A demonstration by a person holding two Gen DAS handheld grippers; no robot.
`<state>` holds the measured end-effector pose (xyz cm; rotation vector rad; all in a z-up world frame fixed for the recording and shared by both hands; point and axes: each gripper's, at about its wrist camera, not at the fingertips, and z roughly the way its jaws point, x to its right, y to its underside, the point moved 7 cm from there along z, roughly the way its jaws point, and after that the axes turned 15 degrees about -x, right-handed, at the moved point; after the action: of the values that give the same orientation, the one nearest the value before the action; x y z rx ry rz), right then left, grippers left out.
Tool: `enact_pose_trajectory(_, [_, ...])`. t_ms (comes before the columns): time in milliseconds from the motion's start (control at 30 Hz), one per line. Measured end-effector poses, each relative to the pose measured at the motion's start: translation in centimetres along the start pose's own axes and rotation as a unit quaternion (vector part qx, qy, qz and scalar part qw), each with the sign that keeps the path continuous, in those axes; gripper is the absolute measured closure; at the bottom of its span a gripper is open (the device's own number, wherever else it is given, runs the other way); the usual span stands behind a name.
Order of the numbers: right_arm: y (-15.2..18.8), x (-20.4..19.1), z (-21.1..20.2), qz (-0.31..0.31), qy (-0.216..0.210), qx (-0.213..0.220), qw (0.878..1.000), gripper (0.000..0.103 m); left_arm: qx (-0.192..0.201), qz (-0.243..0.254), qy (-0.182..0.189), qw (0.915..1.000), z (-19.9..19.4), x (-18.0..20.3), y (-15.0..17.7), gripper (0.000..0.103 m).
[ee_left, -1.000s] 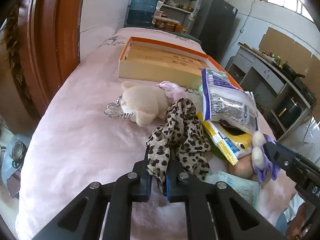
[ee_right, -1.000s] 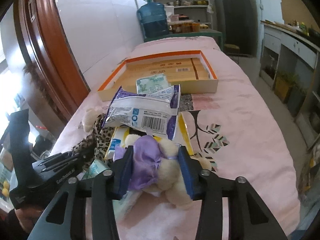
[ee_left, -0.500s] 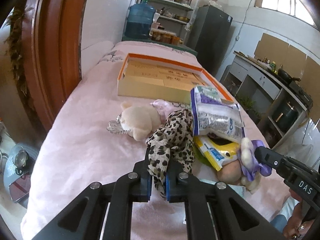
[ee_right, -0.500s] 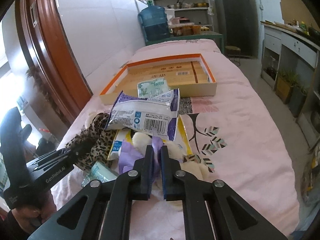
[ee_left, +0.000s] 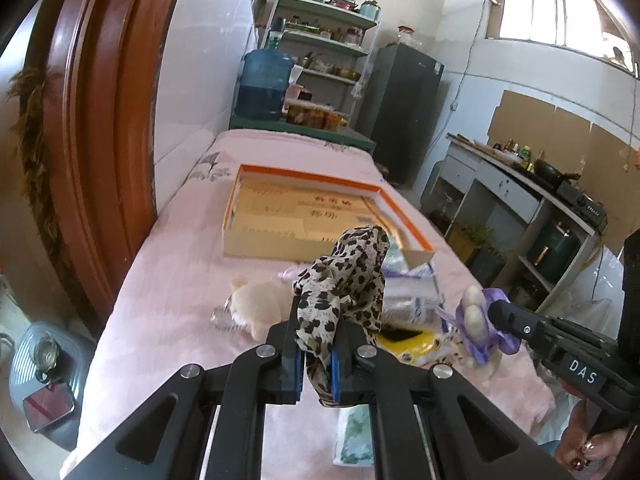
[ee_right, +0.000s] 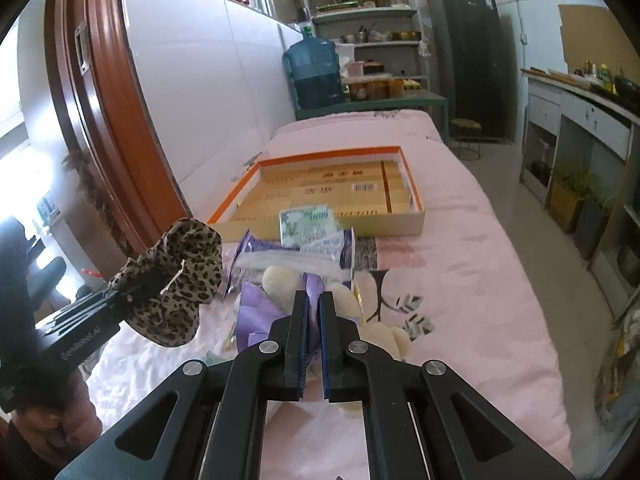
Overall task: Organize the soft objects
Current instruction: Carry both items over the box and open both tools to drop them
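My left gripper (ee_left: 317,354) is shut on a leopard-print scarf (ee_left: 346,280) and holds it lifted above the pink bed; the scarf also shows in the right wrist view (ee_right: 176,280). My right gripper (ee_right: 314,316) is shut on the purple dress of a cream plush toy (ee_right: 280,280), lifted slightly; this toy also shows in the left wrist view (ee_left: 478,324). Another cream plush toy (ee_left: 260,304) lies on the bed. An open orange-rimmed box (ee_left: 316,216) sits farther back, also in the right wrist view (ee_right: 332,188).
Snack and tissue packets (ee_right: 304,248) lie piled between the toys and the box. A green tissue pack (ee_left: 354,432) lies near the bed's front. A wooden headboard (ee_left: 100,140) runs along the left. Cabinets (ee_right: 568,136) stand right of the bed.
Both grippers have risen. The scarf now hangs clear of the pile, and the purple-dressed plush has lifted off the packets. The box looks closer.
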<state>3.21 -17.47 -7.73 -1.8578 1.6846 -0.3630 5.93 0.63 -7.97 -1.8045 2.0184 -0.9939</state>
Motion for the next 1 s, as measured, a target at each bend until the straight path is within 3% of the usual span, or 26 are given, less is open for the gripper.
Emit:
enact_pose_trajectory(500, [-5.7,0.6,-3.1,-0.042,0.030,0.056,0.997,0.098,0.030,0.009,-0.029,0.9991,-0.4,0.2,-5.4,0.093])
enact_pose_trajectory(1000, [-13.1,2.2,-0.6,-0.055,0.013,0.074,0.996,0.098,0.049,0.015,-0.083,0.9952,2.6,0.0,-11.9,0.093])
